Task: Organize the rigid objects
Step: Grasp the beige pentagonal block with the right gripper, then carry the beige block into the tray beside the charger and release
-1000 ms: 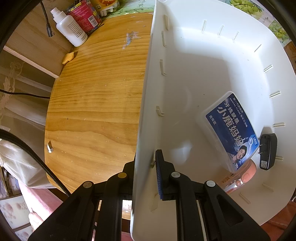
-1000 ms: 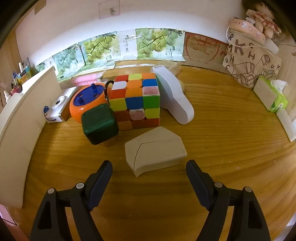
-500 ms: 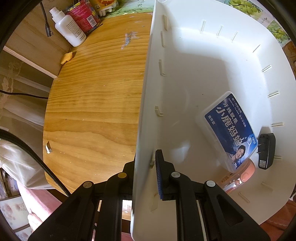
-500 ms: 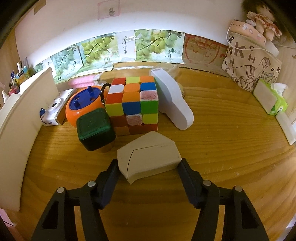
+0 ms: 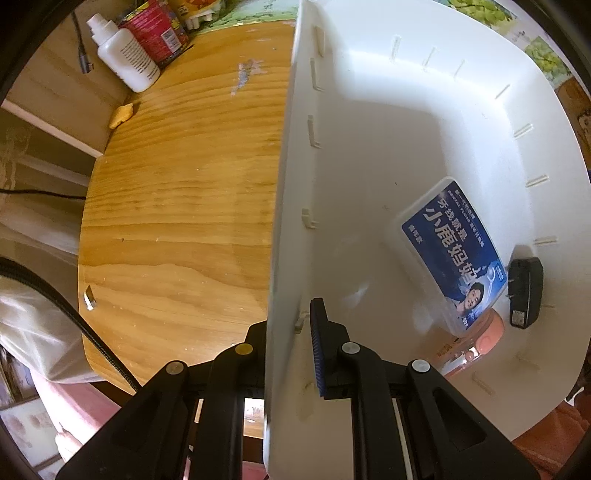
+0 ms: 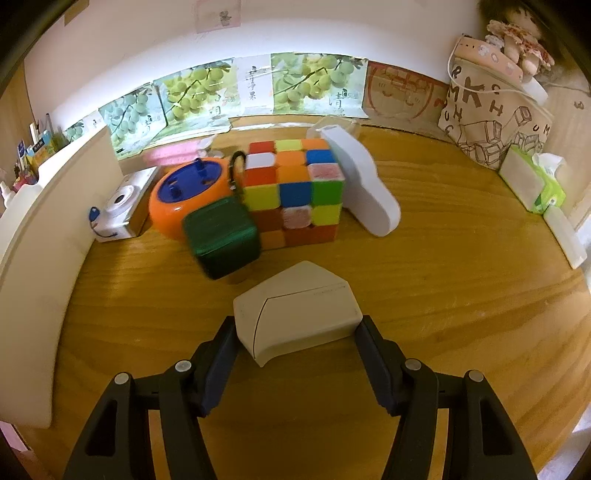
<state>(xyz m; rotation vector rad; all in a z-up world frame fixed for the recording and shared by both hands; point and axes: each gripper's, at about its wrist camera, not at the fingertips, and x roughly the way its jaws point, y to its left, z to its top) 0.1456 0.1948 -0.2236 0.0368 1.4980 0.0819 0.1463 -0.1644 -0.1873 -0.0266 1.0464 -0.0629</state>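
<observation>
My left gripper [image 5: 288, 332] is shut on the near wall of a white plastic bin [image 5: 280, 206], one finger outside and one inside. In the bin lie a blue-labelled clear box [image 5: 452, 254], a black plug adapter [image 5: 524, 293] and a pink round item [image 5: 489, 330]. My right gripper [image 6: 295, 332] is shut on a beige angular case [image 6: 299, 314], held just above the wooden table [image 6: 443, 314]. Behind it stand a dark green cube [image 6: 221, 236], a colour puzzle cube [image 6: 291, 188], an orange round toy [image 6: 184, 195], a white camera [image 6: 118, 210] and a white slab [image 6: 358, 184].
The bin's white wall [image 6: 40, 258] borders the left of the right wrist view. A printed bag [image 6: 491, 118] and a tissue pack [image 6: 535, 181] stand at the right. A white bottle [image 5: 125, 59] and a red can [image 5: 155, 29] stand on the table's far left.
My right gripper moved forward around the beige case and closed on its sides; the case now sits between the fingers. The left gripper keeps its hold on the bin wall.
</observation>
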